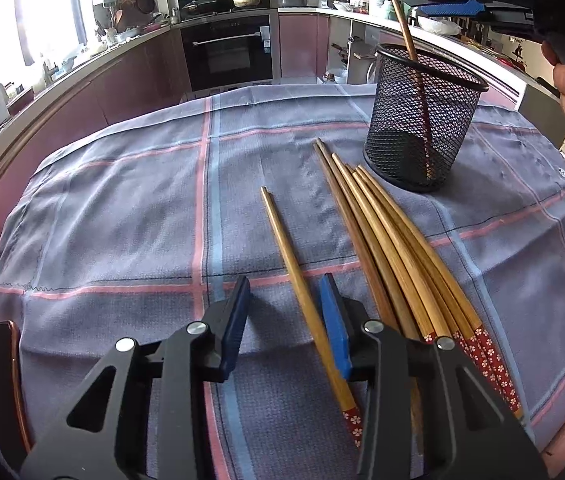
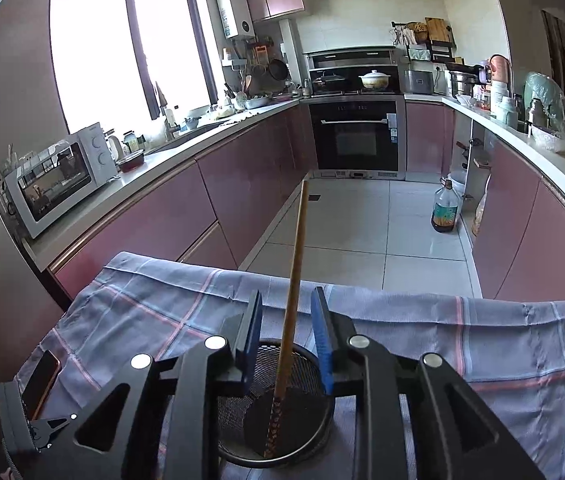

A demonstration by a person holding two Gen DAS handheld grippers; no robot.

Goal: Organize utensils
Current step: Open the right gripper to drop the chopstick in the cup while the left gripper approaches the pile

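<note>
Chopsticks are what's being sorted: a loose bunch (image 1: 398,248) is spread on the checked cloth (image 1: 122,220) in the lower right of the left wrist view, with a single chopstick (image 1: 298,284) lying apart, just left of the bunch. That single one is seen between the blue pads of the left gripper (image 1: 288,320), close against the right pad, but the jaws are parted and nothing is squeezed. One more chopstick (image 2: 292,300) is already stood tilted in the black mesh cup (image 1: 422,120) at the upper right. In the right wrist view the right gripper (image 2: 288,336) is hung over the cup rim, jaws parted, with that chopstick between the pads but not touched by either.
</note>
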